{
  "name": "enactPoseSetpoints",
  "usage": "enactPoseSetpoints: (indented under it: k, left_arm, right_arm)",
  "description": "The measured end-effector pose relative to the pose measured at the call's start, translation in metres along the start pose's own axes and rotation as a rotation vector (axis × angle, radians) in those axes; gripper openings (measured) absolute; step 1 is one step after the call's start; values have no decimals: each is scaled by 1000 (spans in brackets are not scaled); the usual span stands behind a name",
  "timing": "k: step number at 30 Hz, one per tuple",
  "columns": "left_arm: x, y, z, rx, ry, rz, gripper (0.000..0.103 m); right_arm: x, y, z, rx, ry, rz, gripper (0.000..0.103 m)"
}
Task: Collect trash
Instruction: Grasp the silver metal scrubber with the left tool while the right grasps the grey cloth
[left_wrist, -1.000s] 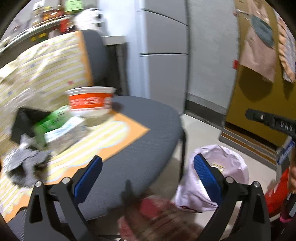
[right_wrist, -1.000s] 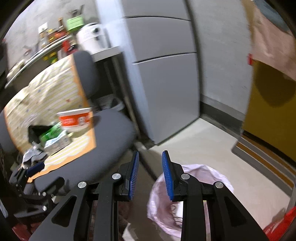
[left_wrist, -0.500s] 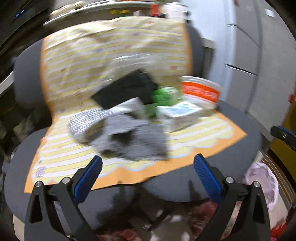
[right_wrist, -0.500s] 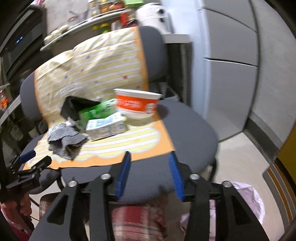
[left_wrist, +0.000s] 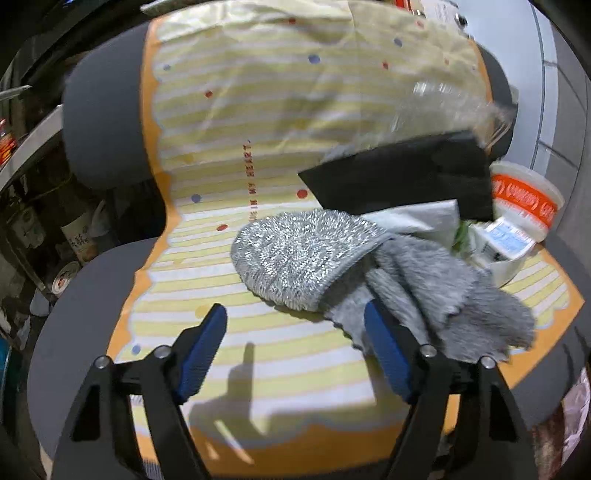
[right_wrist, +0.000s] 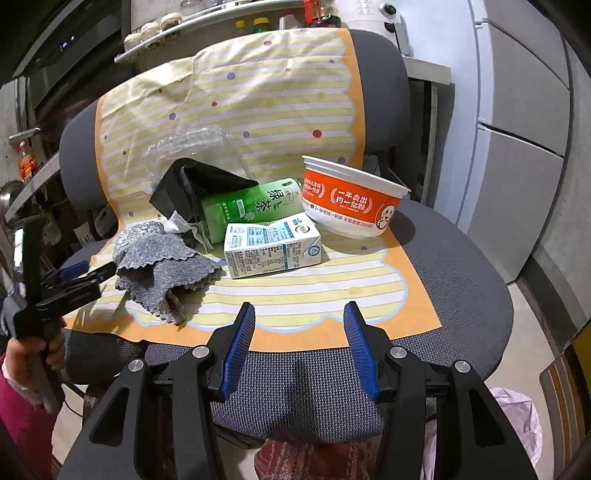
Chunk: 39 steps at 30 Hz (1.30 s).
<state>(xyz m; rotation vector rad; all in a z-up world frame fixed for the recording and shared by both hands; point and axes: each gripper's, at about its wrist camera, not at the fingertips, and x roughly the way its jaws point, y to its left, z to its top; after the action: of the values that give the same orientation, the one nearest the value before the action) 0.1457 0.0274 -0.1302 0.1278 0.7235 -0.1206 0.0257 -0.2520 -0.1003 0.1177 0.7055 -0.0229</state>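
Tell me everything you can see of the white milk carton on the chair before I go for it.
The milk carton is a small white box with blue print and panels of fine text, looking like coated card. It lies on its side on the striped cloth covering the chair seat, looking intact. The green tea carton lies right behind it, the orange bowl to its right, the grey rag to its left. Neither gripper touches it.

Left gripper (left_wrist: 295, 345): jaws apart and just been closing, nothing between them
Grey cloth (left_wrist: 369, 273): crumpled on striped mat (left_wrist: 258, 110), touching right pad
Black box (left_wrist: 402, 177): behind cloth
Orange bowl (left_wrist: 524, 199): far right
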Motion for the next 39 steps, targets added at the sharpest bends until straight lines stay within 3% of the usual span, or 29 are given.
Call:
enactPoseSetpoints:
  k: [5,7,9,11,13,19,22,23,29,34,39]
  left_arm:
    - [26,-2,10,17,37,-9,60]
    - [28,-1,15,6,36,-6,48]
    - [24,5,20,-24,29,-19,22]
    - [12,13,21,-66,12,-41,9]
    - [-7,23,18,-108,-21,-56,5]
    - [-69,57,9,-238,-115,-77,4]
    - [-84,65,3,-266,-117,-49,4]
    - [-84,67,3,-271,-115,-47,4]
    - [-75,74,-4,-305,-93,-81,4]
    - [-67,76,-11,-307,-71,-92,4]
    - [-60,78,-16,-311,-52,-105,4]
  right_arm:
    - [10,2,2,-6,19,-12,52]
    - [12,4,3,-12,23,-13,52]
    - [12,8,4,-19,23,-12,52]
    - [11,12,5,-30,21,-6,52]
    - [10,17,6,-39,17,2,52]
    - [11,45,13,-71,-1,90,52]
    - [15,63,19,-76,-11,155,63]
    - [17,69,21,-78,-15,178,68]
    - [57,115,35,-124,0,268,74]
    - [107,140,40,-151,45,237,74]
    - [144,145,32,-116,162,240,74]
